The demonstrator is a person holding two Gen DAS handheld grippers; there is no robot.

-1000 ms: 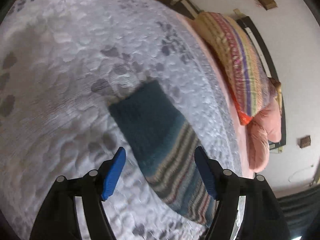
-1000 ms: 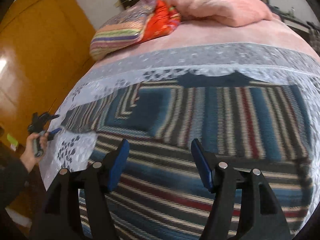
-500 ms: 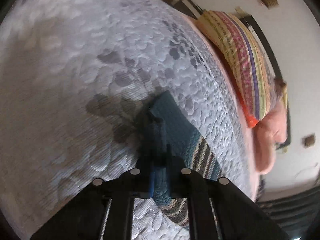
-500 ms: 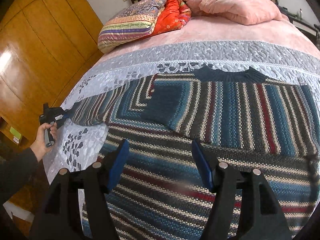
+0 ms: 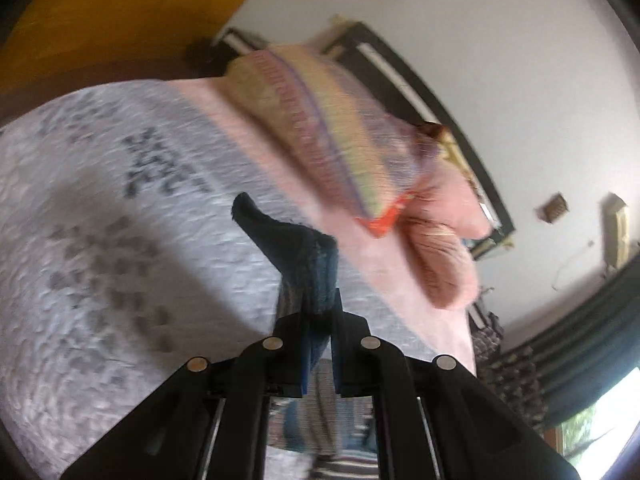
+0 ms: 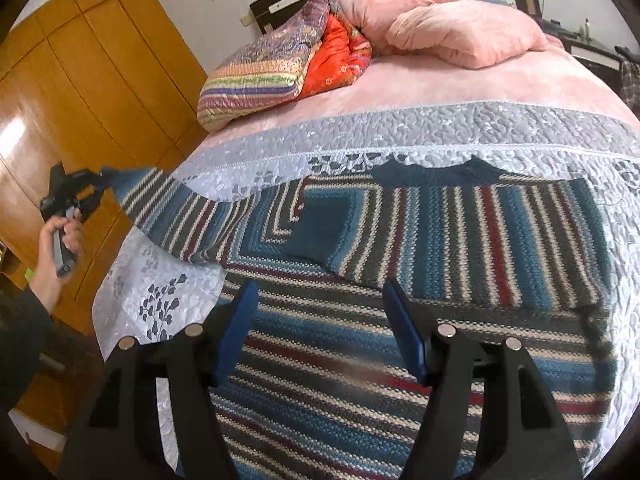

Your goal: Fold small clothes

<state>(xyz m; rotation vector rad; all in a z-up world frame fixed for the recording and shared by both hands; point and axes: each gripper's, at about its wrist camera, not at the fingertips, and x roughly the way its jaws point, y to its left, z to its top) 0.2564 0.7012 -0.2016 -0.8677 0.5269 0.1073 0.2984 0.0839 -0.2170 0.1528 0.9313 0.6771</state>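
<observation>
Sweater (image 6: pixel 420 248), one sleeve (image 6: pixel 172 216) in left gripper (image 5: pixel 320 320), two pillows (image 6: pixel 460 32)

We see a knitted sweater (image 6: pixel 460 240) banded in teal blue, dark grey, cream and dark red, with a solid dark teal collar and cuff (image 5: pixel 296 248), lying on a pale lavender-grey quilted bedspread (image 6: pixel 440 128) printed with darker grey leaf sprigs over a plain pink sheet (image 6: pixel 460 84). We note the pink pillows (image 6: pixel 464 32) and a folded quilt (image 6: pixel 256 84) striped in yellow, purple, pink and green with a bright orange lining. Both grippers are black with blue pads (image 6: pixel 236 332), and we see an orange-brown wooden wardrobe (image 6: pixel 92 80) against a white wall (image 5: pixel 500 32).
</observation>
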